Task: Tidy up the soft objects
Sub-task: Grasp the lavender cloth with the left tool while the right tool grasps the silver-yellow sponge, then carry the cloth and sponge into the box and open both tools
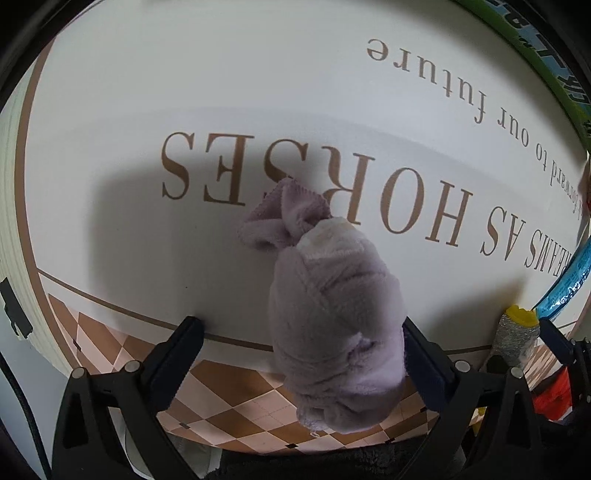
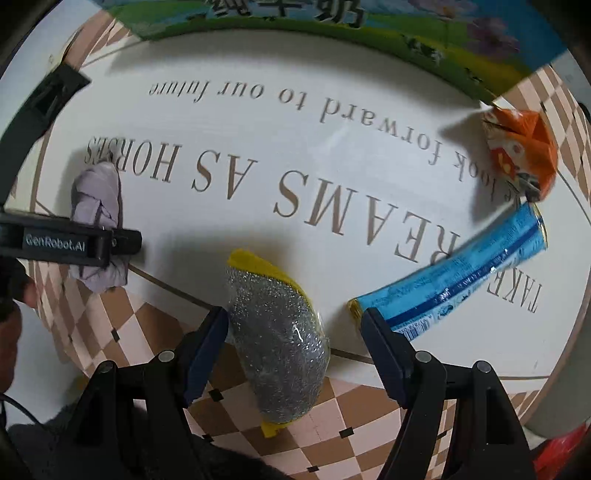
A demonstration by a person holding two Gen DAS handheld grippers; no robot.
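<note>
A knotted lilac fleece cloth [image 1: 332,317] lies on the white printed mat [image 1: 184,92]. My left gripper [image 1: 303,332] is open around it, the right finger touching the cloth's side and the left finger well apart. In the right wrist view the same cloth [image 2: 96,199] lies at far left with the left gripper [image 2: 110,243] across it. A silver scouring sponge with a yellow back [image 2: 277,347] lies between the open fingers of my right gripper [image 2: 295,325], the left finger touching it.
A blue snack packet [image 2: 458,273] lies right of the sponge, and an orange packet [image 2: 521,147] beyond it. A green illustrated board [image 2: 332,33] runs along the mat's far edge. The sponge [image 1: 515,336] and the blue packet [image 1: 565,280] also show at right in the left view.
</note>
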